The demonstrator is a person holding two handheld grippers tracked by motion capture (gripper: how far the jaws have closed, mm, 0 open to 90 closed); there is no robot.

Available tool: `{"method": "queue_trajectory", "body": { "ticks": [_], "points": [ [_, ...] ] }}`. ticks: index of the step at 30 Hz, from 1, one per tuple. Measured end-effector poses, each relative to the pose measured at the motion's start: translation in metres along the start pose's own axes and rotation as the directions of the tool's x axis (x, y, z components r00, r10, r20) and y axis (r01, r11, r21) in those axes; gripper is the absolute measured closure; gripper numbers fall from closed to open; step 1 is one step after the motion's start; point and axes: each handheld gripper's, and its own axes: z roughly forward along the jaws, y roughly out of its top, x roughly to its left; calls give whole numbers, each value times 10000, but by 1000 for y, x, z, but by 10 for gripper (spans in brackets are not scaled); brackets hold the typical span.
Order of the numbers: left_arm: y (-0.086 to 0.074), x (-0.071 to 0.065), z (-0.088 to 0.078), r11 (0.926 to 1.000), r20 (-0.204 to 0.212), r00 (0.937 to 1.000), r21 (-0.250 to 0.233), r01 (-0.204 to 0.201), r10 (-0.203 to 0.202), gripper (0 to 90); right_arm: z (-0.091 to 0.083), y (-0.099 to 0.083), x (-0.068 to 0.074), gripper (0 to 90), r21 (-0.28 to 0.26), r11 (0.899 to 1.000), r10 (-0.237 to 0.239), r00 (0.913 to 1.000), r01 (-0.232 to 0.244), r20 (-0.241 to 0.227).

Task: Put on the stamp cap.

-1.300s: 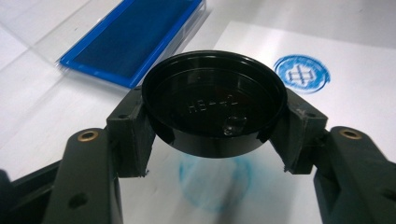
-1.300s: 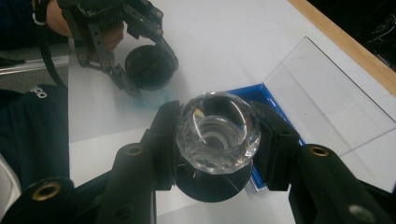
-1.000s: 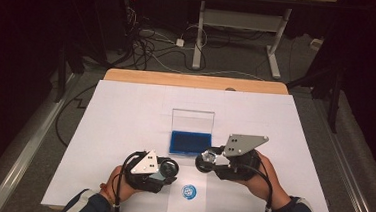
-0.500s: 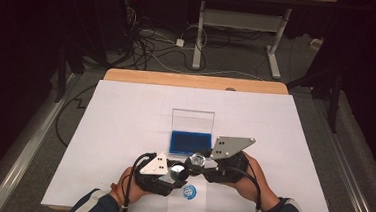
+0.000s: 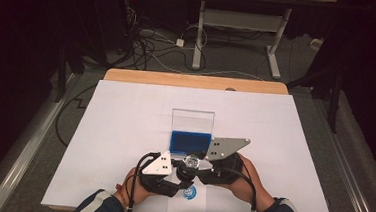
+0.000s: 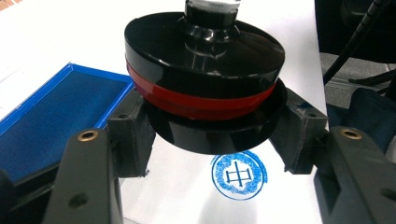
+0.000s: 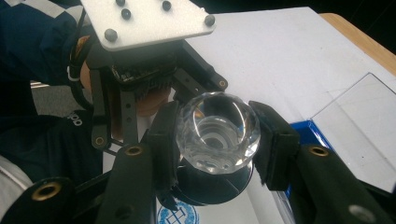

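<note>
Black stamp (image 6: 205,88) between both grippers, above blue print (image 6: 239,174)

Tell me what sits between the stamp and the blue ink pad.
Nothing visible. The stamp is held off the paper by both tongs, left on its base, right on its clear knob. The ink pad lies open beside it.

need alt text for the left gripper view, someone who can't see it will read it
A round black stamp with a red band sits between the left gripper's two black jaws, lifted above white paper. Below it is a round blue stamp mark, and an open blue ink pad lies at the left.
</note>
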Motion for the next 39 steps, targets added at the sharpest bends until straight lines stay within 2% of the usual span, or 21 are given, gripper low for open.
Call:
{"method": "queue_trajectory", "body": {
  "ticks": [10,14,22,24,27,29,39],
  "points": [
    [0,0,-1,10000,-71,10000,25,-13,14,365,2,-3,0,564,38,10000,25,9997,-24,-256],
    [0,-2,0,9993,-200,9994,252,-280,285,364,3,-4,-1,564,161,9998,75,9993,-69,-356],
    [0,-4,2,9976,-406,9985,591,-350,375,365,7,-9,-2,564,259,9994,227,9982,-213,-549],
    [0,-4,2,9962,-518,9973,732,-478,517,365,8,-10,-2,564,292,9993,235,9982,-219,-546],
    [-1,-5,3,9952,-583,9969,854,-472,522,365,9,-11,-2,564,396,9990,246,9982,-225,-540],
    [0,-7,3,9929,-665,9952,1003,-643,712,366,10,-12,-3,565,428,9985,361,9974,-335,-622],
    [-1,-6,4,9910,-713,9945,1151,-681,766,365,12,-14,-4,564,553,9979,383,9972,-348,-638]
  ]
}}
